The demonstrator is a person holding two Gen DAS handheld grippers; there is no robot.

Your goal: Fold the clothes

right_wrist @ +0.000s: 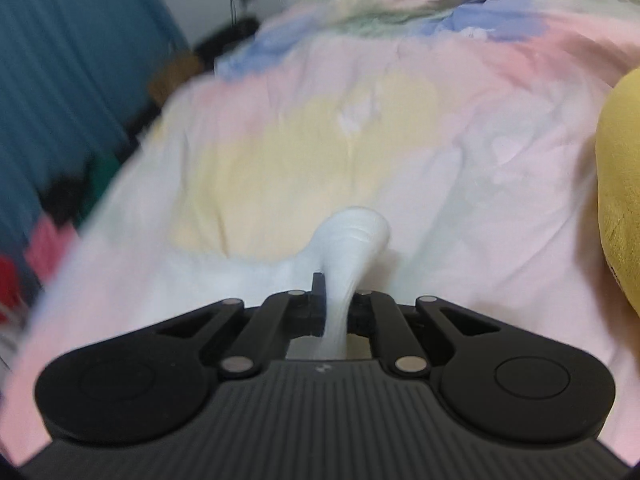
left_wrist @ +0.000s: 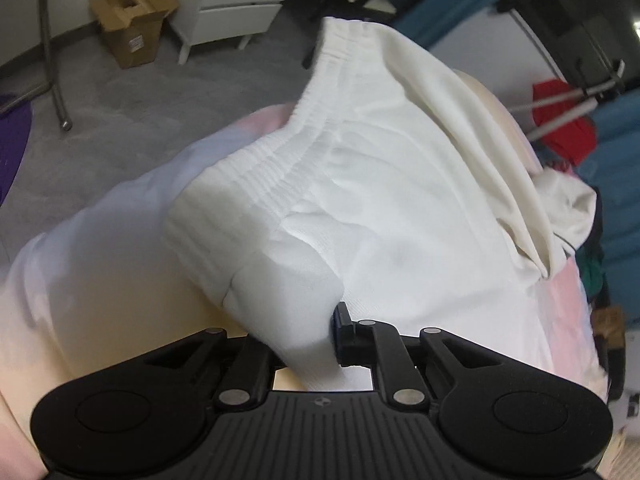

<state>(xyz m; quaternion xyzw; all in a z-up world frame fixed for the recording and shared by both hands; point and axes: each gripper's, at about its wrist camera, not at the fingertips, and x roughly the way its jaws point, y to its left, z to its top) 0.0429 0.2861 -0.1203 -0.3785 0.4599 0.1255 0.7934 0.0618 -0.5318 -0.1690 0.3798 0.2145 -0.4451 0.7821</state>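
Note:
A white garment (left_wrist: 360, 168) with a ribbed elastic waistband (left_wrist: 280, 168) lies spread over the pastel bedspread (left_wrist: 100, 248) in the left wrist view. My left gripper (left_wrist: 298, 332) is shut on a bunched corner of it; cloth hides the left finger. In the right wrist view my right gripper (right_wrist: 336, 308) is shut on a twisted white fold (right_wrist: 352, 236) of the same fabric, which rises between the fingers above the bedspread (right_wrist: 304, 136). The rest of the garment is out of sight there.
A cardboard box (left_wrist: 132, 20) and a white drawer unit (left_wrist: 240, 4) stand on the grey carpet beyond the bed. Red cloth (left_wrist: 568, 120) and a blue curtain (right_wrist: 60, 60) sit off the bed's side. A yellow cushion (right_wrist: 620, 184) lies at right.

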